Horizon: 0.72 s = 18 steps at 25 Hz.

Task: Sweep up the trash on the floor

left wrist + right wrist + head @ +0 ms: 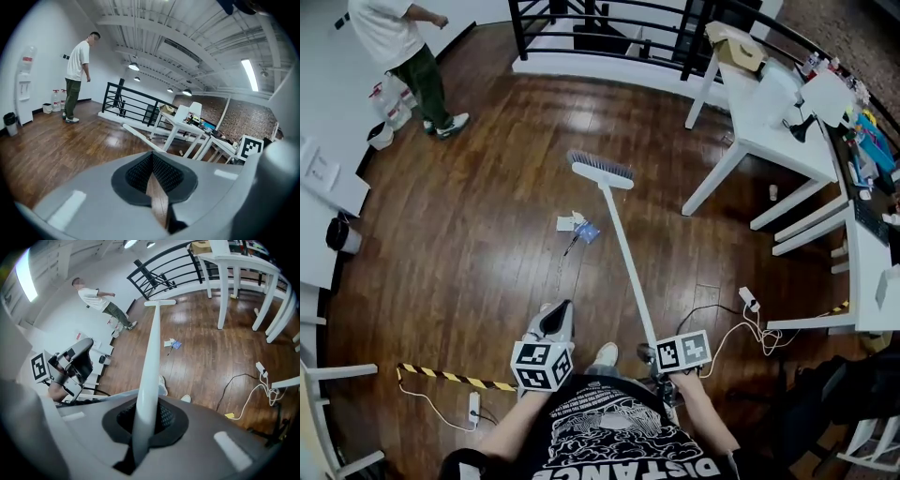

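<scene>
A white broom lies slanted across the wood floor, its grey-bristled head (600, 171) far from me and its handle (630, 262) running back to my right gripper (661, 364). That gripper (149, 416) is shut on the broom handle (152, 352). A small pile of trash (577, 227), white paper scraps and a blue piece, lies just left of the handle, short of the broom head (159, 302); the same trash (172, 344) shows in the right gripper view. My left gripper (553, 323) hangs at the left, jaws shut with nothing between them (153, 161).
A person (398, 37) stands at the far left by a wall. White tables (769, 112) fill the right side, with cables and a power strip (748, 302) on the floor beside them. A black railing (600, 28) runs along the back. Striped tape (455, 378) lies near left.
</scene>
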Tool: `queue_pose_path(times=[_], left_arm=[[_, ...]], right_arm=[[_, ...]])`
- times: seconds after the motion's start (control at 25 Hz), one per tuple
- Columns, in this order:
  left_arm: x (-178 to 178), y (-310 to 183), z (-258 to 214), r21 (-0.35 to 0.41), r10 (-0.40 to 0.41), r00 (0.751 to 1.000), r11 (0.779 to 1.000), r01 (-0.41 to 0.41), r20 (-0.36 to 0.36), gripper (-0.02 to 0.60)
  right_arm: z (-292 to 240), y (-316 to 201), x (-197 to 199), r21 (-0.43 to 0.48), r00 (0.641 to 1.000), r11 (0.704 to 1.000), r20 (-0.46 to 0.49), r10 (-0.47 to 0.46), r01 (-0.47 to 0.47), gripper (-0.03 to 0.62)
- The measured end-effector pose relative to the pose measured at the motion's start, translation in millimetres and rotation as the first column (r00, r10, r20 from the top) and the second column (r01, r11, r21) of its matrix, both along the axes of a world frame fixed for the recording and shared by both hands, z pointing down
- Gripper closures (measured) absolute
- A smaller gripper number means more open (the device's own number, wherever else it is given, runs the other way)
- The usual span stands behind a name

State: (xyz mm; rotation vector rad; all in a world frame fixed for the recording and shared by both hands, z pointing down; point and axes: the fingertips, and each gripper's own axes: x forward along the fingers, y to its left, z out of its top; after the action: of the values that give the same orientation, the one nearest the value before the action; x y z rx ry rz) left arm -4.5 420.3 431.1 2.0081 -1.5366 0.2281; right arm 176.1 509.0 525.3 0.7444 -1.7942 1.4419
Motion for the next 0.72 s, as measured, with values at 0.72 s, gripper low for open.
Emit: queue_pose_path(times=[0.72], left_arm=[[25,-1,8,-0.107,0.070,0.996,0.992,-0.064,0.057,0.577]], right_arm=[[-35,-41,-3,0.156,0.999,0.987,-0.014,0.030,-0.028,0.594]])
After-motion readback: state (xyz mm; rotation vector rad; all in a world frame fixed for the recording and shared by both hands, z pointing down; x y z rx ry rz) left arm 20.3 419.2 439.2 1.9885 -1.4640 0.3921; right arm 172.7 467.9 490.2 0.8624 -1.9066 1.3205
